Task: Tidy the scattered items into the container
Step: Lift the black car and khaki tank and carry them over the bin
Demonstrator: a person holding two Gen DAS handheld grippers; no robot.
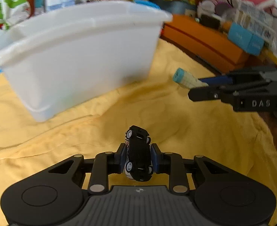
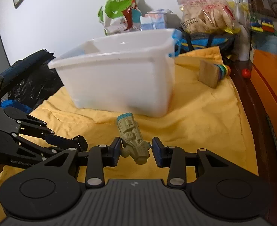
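Observation:
My left gripper (image 1: 138, 150) is shut on a small black toy car (image 1: 139, 156), held nose-up with its underside and wheels facing the camera, just above the yellow cloth (image 1: 176, 124). My right gripper (image 2: 136, 148) is shut on an olive-green toy cylinder with a teal end (image 2: 130, 133), lifted off the cloth. The white plastic bin (image 2: 119, 82) stands straight ahead of it, its near wall close to the toy's teal tip. In the left wrist view the bin (image 1: 78, 56) is up and to the left, and the right gripper (image 1: 196, 86) with the green toy (image 1: 185, 78) comes in from the right.
A wooden block (image 2: 209, 74) with rainbow rings (image 2: 224, 70) lies on the cloth right of the bin. An orange box (image 1: 200, 39) and stacked clutter line the right side. Snack bags (image 2: 206, 18) stand behind the bin. A black bag (image 2: 34, 79) lies at its left.

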